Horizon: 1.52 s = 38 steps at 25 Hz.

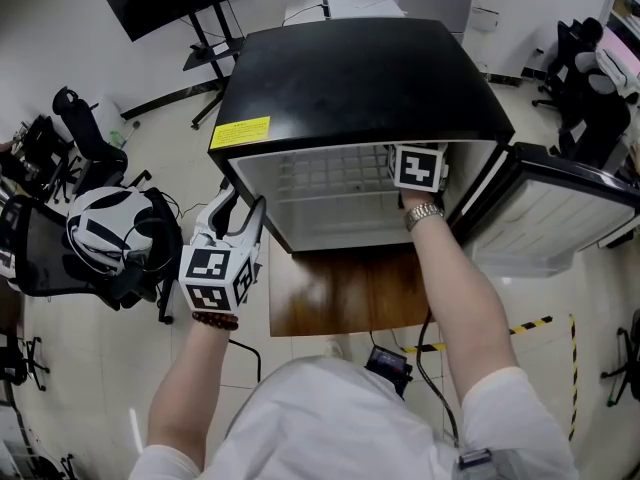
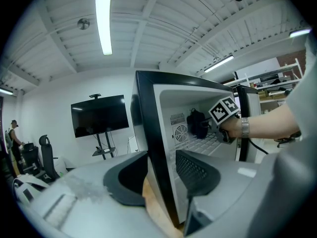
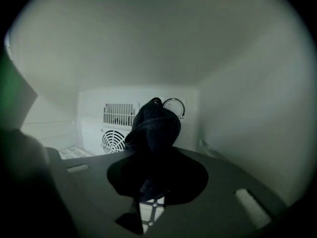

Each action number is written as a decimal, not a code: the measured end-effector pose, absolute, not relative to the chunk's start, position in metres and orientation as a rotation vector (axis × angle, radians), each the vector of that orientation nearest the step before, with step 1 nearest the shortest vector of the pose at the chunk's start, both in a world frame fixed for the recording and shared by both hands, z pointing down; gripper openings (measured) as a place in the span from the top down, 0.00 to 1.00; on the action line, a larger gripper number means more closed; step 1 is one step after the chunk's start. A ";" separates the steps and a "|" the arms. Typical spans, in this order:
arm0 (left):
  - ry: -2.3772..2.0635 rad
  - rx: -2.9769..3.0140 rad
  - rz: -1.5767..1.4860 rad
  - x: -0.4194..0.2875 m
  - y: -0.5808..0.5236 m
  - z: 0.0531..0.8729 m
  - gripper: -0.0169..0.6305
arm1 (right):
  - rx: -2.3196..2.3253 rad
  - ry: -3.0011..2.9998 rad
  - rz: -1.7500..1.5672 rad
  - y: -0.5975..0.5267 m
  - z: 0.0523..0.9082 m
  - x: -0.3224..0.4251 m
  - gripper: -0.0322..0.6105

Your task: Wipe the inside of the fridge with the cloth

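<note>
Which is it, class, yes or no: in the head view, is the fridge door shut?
No: the fridge door stands swung open at the right, leaving the white inside of the fridge exposed.

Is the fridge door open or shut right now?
Open. The door stands swung out beside the fridge, and the right gripper holds the cloth inside.

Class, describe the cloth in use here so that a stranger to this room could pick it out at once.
Find the black-topped mini fridge standing open on the wooden table, and look deep inside it. There the right gripper is clamped on a dark, bunched fabric cloth, the only soft, dark thing among the pale plastic fan grille and wire shelf.
</note>
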<state>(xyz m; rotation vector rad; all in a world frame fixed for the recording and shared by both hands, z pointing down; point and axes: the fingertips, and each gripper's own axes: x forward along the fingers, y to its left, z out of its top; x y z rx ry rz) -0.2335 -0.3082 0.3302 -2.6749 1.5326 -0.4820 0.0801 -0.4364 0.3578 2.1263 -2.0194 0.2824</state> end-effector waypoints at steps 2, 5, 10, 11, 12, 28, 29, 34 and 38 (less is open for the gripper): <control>1.541 -2.672 -0.483 -0.233 -0.309 0.331 0.71 | 2.135 -2.006 0.286 -0.435 0.359 0.085 0.84; 1.550 -2.668 -0.484 -0.233 -0.309 0.331 0.71 | 2.156 -1.977 0.273 -0.433 0.357 0.092 0.84; 1.558 -2.667 -0.484 -0.233 -0.309 0.331 0.71 | 2.187 -1.942 0.277 -0.429 0.356 0.100 0.84; 1.559 -2.667 -0.484 -0.233 -0.309 0.331 0.71 | 2.189 -1.939 0.277 -0.429 0.355 0.100 0.84; 1.560 -2.666 -0.484 -0.233 -0.309 0.331 0.71 | 2.190 -1.938 0.276 -0.428 0.355 0.100 0.84; 1.523 -2.709 -0.426 -0.232 -0.308 0.329 0.71 | 1.978 -2.208 0.116 -0.394 0.324 0.003 0.84; 1.517 -2.713 -0.420 -0.232 -0.308 0.328 0.71 | 1.939 -2.238 0.112 -0.392 0.323 -0.012 0.84; 1.485 -2.733 -0.402 -0.231 -0.306 0.329 0.70 | 1.776 -2.316 0.124 -0.390 0.331 -0.078 0.84; 1.455 -2.747 -0.387 -0.231 -0.305 0.329 0.70 | 1.702 -2.324 0.118 -0.396 0.338 -0.113 0.84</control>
